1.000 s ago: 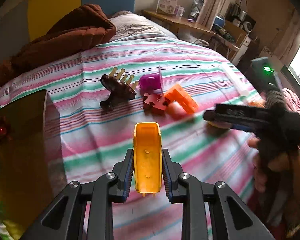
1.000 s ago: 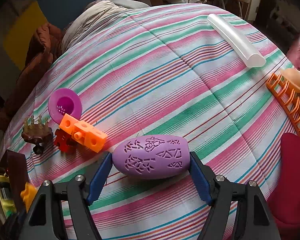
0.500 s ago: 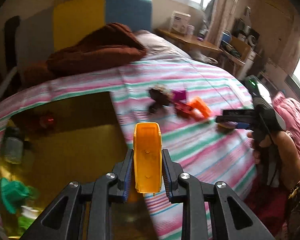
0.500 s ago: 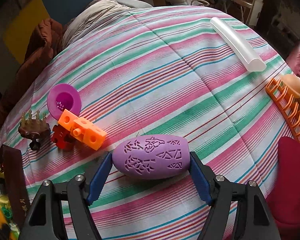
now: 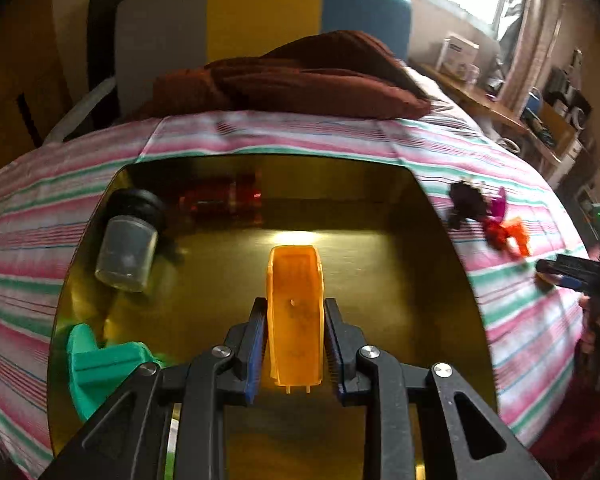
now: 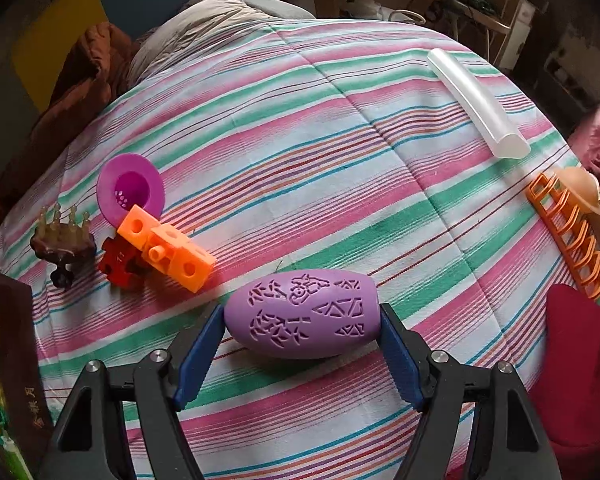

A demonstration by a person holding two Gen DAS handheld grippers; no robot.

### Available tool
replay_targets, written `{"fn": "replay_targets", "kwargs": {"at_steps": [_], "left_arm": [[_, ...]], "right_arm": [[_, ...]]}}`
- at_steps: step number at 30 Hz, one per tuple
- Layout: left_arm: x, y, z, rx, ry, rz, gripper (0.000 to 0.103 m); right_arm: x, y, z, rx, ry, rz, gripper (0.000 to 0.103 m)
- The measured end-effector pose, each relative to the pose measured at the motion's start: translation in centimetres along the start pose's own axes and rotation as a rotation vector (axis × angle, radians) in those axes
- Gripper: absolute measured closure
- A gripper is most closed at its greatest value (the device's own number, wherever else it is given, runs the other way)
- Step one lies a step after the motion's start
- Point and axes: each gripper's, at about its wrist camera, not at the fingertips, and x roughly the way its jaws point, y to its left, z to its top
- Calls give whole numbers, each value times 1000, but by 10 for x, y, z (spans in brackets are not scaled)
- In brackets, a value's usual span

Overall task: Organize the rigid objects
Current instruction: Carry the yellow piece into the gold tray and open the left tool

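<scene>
A bed covered by a pink, green and white striped quilt fills the scene, with a brown blanket heaped at its head. On the quilt a shallow, glossy golden box is set, and in it a clear plastic jar with a black lid, a dark red bottle and a green plastic piece are already laid.

The stowing step is judged to be in hand. The left tongs are clamped on an orange plastic scoop-shaped piece, which is held above the middle of the box; next, a lowering and a release onto the bare floor of the box are called for, clear of the jar.

The right tongs are held wide but pressed on the ends of a purple egg-shaped shell with cut-out patterns, just over the quilt. Loose beside it are an orange perforated block, a purple funnel and a red puzzle piece.

Compared with a second ago, the left view has been swung from the loose pile to the box; the right view is unchanged.
</scene>
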Motion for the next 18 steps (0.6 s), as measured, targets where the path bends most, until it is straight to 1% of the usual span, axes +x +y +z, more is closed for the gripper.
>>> {"fn": "replay_targets", "kwargs": {"at_steps": [5, 13, 15, 18], "left_arm": [[12, 13, 4, -27, 20, 26, 77], [29, 28, 4, -58, 60, 53, 77], [32, 30, 5, -70, 68, 58, 77], [36, 37, 7, -113, 88, 45, 77]], "right_arm": [[-3, 5, 2, -20, -25, 0, 27], [-3, 9, 3, -37, -41, -8, 27], [-5, 9, 3, -37, -48, -4, 27], [-8, 11, 3, -42, -65, 3, 27]]}}
